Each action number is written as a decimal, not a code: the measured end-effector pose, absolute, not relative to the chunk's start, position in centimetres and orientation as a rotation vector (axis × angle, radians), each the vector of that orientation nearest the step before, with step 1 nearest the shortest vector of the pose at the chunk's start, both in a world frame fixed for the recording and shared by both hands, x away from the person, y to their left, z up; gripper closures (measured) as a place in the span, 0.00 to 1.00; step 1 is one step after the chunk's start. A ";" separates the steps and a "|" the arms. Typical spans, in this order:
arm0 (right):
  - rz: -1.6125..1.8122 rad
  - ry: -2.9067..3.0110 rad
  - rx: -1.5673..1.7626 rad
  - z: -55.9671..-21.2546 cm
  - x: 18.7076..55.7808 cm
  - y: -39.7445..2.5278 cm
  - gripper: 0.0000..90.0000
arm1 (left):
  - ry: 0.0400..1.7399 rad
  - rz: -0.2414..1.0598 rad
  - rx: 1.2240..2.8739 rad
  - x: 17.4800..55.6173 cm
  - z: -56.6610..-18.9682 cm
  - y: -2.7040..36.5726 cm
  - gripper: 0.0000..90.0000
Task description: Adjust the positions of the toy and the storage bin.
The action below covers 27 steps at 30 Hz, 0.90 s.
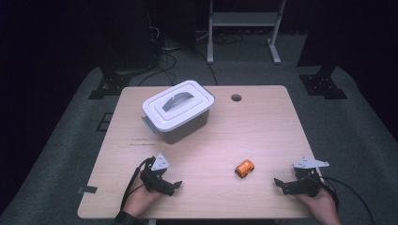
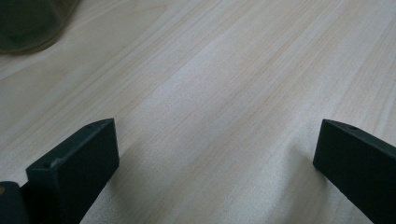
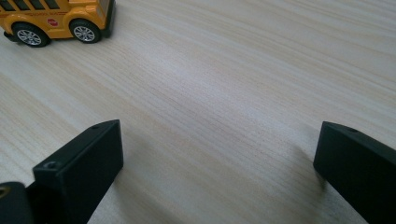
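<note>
A small orange toy school bus [image 1: 244, 168] stands on the wooden table [image 1: 253, 126], near its front edge and right of centre. The same bus [image 3: 56, 21] sits at the top left of the right gripper view. A grey storage box with a white handled lid [image 1: 178, 110] stands at the back left. My left gripper [image 1: 174, 186] rests open at the front left, with bare wood between its jaws [image 2: 215, 154]. Open as well, my right gripper [image 1: 279, 184] lies at the front right, a short way right of the bus [image 3: 217, 154]. Neither holds anything.
A round cable hole [image 1: 236, 98] pierces the table near its back edge. A dark corner of the box [image 2: 28, 23] shows at the top left of the left gripper view. Beyond the table, cables and a white frame stand on the dark floor.
</note>
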State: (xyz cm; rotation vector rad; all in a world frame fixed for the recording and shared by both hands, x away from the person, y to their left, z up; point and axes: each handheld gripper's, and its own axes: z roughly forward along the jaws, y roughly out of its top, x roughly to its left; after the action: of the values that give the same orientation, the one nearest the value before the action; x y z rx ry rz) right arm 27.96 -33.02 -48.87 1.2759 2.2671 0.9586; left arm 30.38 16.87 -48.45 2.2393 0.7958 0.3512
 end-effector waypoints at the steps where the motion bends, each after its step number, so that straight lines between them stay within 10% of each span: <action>1: 0.959 2.267 1.276 -48.9 28.0 -33.0 0.01 | 0.796 0.351 2.239 30.4 -48.5 16.9 0.00; 16: 1.023 2.246 1.287 -47.4 27.5 -33.2 0.16 | 0.799 0.352 2.237 30.5 -48.5 16.8 0.00; 27: 1.078 2.328 1.250 -45.7 27.2 -32.0 0.79 | 0.797 0.354 2.239 30.6 -48.5 16.8 0.00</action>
State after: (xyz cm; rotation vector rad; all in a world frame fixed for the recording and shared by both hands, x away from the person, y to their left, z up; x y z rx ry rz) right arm 27.22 -31.99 -45.72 1.2498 2.3277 1.0777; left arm 30.60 16.80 -48.46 2.2391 0.7966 0.3535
